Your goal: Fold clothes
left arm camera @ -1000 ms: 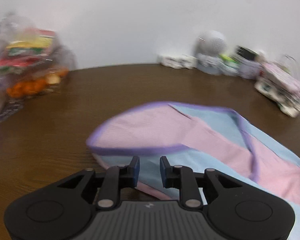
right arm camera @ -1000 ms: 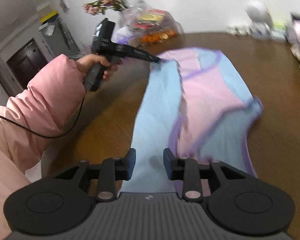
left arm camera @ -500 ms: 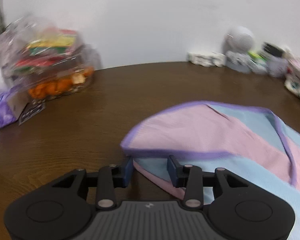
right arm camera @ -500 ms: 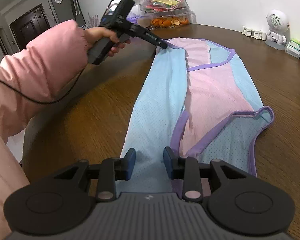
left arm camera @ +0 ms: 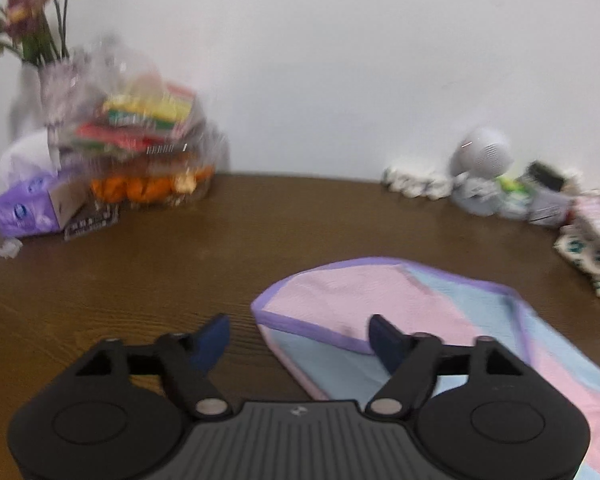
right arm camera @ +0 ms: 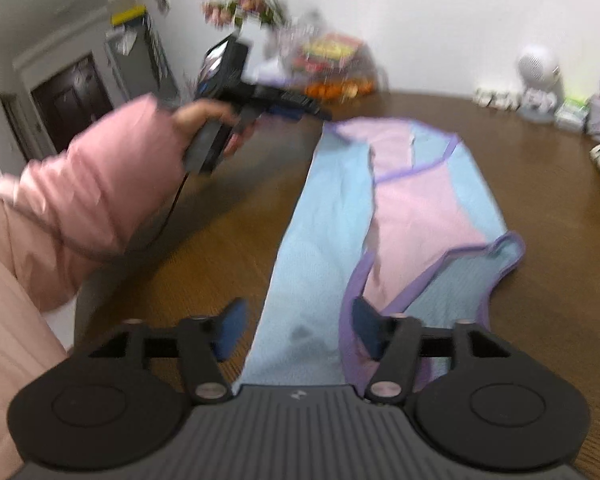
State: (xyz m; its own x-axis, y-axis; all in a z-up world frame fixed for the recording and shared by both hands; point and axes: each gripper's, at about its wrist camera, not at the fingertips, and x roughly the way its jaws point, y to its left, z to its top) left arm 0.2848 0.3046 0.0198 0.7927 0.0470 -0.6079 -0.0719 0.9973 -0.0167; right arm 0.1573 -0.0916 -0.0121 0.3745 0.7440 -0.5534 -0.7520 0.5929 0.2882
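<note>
Both fingers had just been opening, garment (right arm camera: pixel 328 216) released flat on surface (left arm camera: pixel 140 280); left gripper (left arm camera: pixel 300 332) and right gripper (right arm camera: pixel 296 320) should be lifted clear without snagging the fold.

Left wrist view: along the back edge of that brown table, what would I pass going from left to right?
Purple tissue box → clear plastic bag of oranges and colourful packets → row of small white figurines → round white speaker-like gadget → patterned white-and-green cloth bundle at the right edge. Pink flowers rise behind the tissue box.
</note>
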